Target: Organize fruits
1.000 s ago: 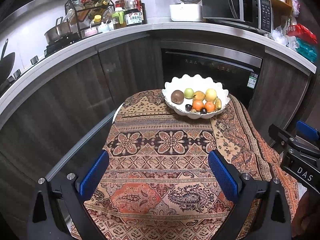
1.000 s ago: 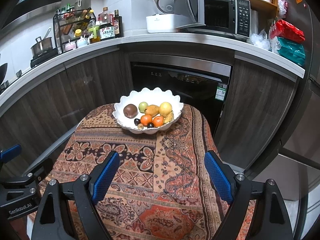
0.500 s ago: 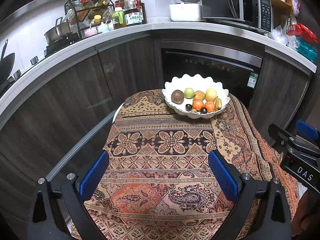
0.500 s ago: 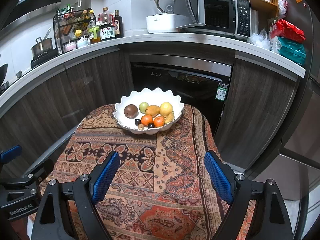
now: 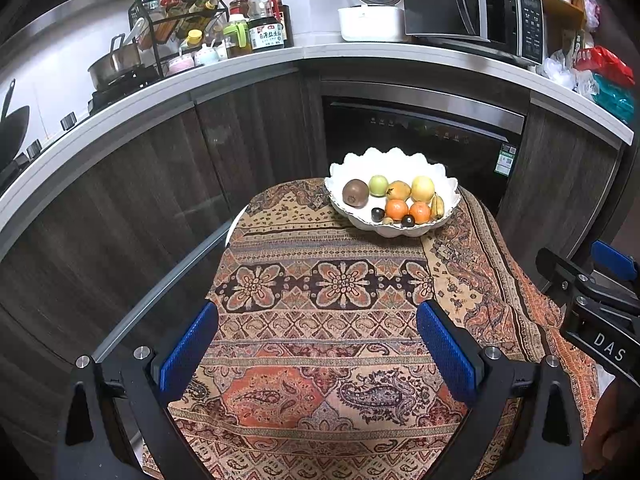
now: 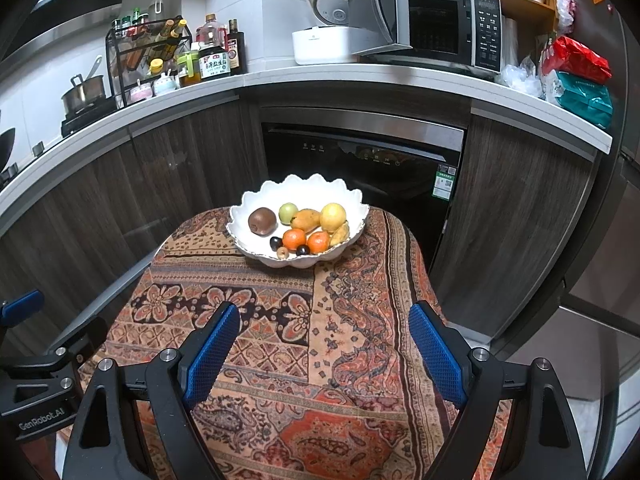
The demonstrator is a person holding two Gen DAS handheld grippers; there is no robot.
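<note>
A cloth (image 5: 320,320) with flowers and swirls covers the small table. Behind it stands a dark oven (image 6: 360,160) set between brown cupboard doors (image 6: 512,208). On the white counter (image 5: 240,68) sit a microwave (image 6: 432,28) with its door open, a white rice cooker (image 5: 372,12), a rack of bottles (image 5: 176,28) and a silver pot (image 5: 116,64). Red and green bags (image 6: 580,80) lie at the right end.
</note>
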